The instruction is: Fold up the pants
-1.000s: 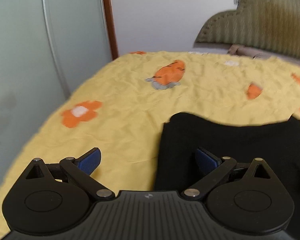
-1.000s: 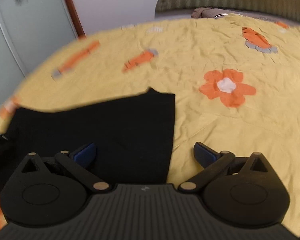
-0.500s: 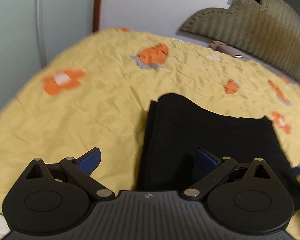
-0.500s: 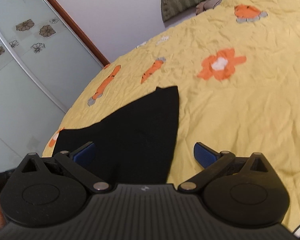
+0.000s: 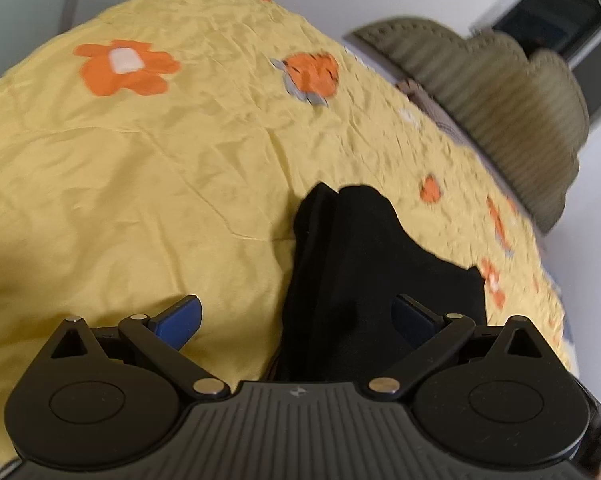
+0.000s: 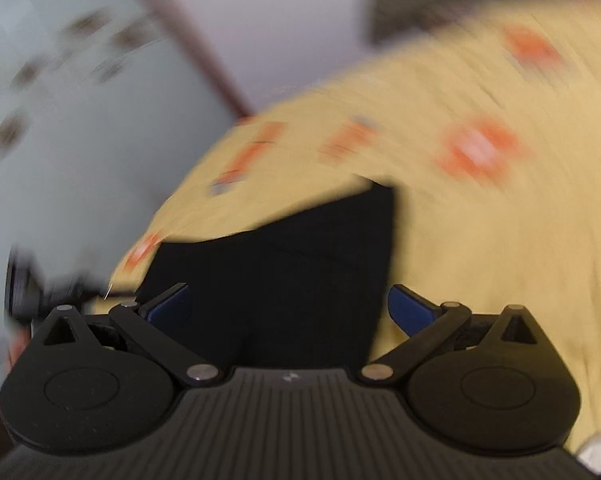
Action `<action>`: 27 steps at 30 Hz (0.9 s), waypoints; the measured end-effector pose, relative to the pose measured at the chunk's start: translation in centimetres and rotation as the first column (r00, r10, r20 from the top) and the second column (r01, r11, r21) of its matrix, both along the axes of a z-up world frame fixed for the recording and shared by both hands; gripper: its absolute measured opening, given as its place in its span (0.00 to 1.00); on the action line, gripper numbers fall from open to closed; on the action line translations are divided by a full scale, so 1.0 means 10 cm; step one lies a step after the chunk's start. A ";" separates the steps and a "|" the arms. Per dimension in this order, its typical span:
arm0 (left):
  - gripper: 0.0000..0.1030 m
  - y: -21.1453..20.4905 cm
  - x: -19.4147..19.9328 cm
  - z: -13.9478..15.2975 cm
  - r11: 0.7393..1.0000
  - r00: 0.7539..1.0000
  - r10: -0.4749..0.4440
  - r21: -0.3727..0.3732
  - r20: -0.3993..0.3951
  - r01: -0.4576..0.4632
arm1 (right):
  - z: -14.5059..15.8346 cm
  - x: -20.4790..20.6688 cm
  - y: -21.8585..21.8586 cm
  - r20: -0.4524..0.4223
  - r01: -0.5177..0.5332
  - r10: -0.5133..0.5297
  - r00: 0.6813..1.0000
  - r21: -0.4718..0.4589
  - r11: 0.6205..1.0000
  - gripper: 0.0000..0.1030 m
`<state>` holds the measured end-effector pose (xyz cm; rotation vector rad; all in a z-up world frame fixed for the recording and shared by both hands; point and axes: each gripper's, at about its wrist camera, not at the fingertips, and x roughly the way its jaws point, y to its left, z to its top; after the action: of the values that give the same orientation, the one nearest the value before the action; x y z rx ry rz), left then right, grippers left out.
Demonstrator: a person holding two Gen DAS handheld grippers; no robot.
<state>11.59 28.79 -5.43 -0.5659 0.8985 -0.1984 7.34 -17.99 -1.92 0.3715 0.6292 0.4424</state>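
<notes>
Black pants (image 5: 352, 264) lie on a yellow bedspread (image 5: 140, 168) patterned with orange flowers and carrots.

The left gripper (image 5: 296, 318) is held with its jaws spread wide apart, nothing clamped between the blue pads (image 5: 179, 319). The view from it is tilted to one side. The right gripper (image 6: 288, 307) is likewise held wide open, its blue fingertips (image 6: 410, 311) well apart and gripping nothing; its view is heavily blurred.
</notes>
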 end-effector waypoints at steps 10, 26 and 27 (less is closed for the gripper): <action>0.99 0.17 -0.28 0.17 0.999 0.998 0.009 -0.035 0.064 -0.006 | -0.07 -0.74 2.31 0.357 0.032 0.394 0.847 -0.774 0.632 1.00; 0.99 0.28 -0.38 0.23 0.998 0.994 0.053 0.036 0.098 -0.056 | -0.57 -0.49 3.20 0.233 0.039 0.560 0.795 -0.941 0.336 0.89; 0.99 0.29 -0.38 0.22 0.998 0.994 0.051 0.032 0.094 -0.055 | -0.58 -0.45 3.21 0.236 0.038 0.556 0.797 -0.938 0.344 0.89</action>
<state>7.83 31.69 -3.20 -0.5435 0.7938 -0.1599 2.85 14.15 -7.68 -0.9869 0.2879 0.4216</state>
